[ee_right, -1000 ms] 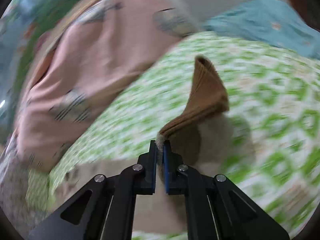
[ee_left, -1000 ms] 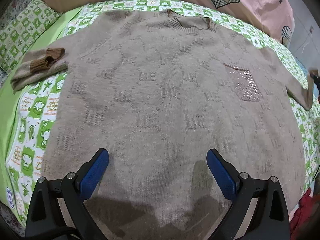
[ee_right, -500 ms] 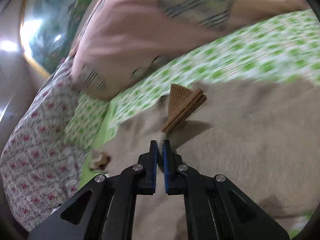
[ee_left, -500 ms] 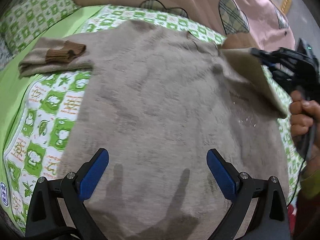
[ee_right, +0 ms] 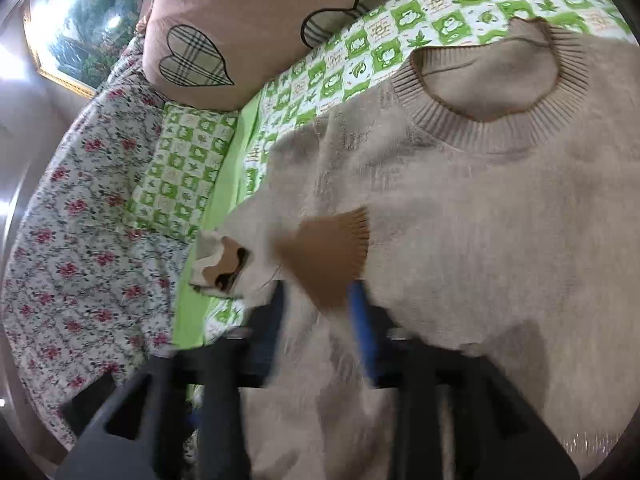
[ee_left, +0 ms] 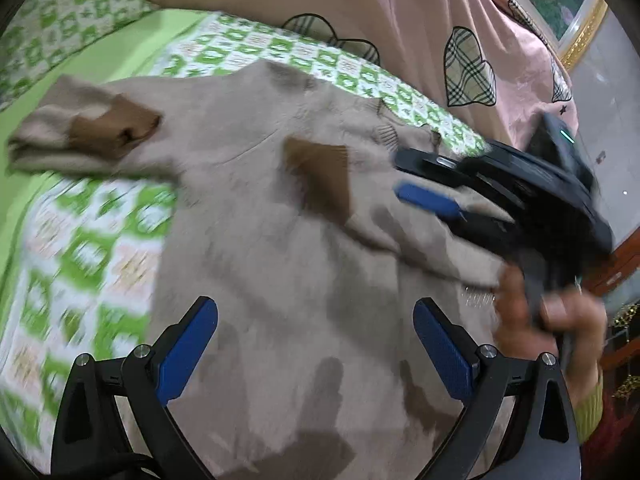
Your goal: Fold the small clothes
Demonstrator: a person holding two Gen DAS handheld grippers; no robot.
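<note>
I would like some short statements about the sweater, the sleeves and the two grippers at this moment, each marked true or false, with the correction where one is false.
1. The left gripper is open and holds nothing. True.
2. The right gripper is clamped on a brown cuff. False: its fingers are apart, and the sleeve lies loose on the sweater.
3. One brown cuff lies on the sweater's chest. True.
4. The other cuff also lies on the chest. False: it lies out to the side, on the green bedsheet.
5. The sweater lies on a wooden floor. False: it lies on the bedsheet, its collar towards the pink pillow.
</note>
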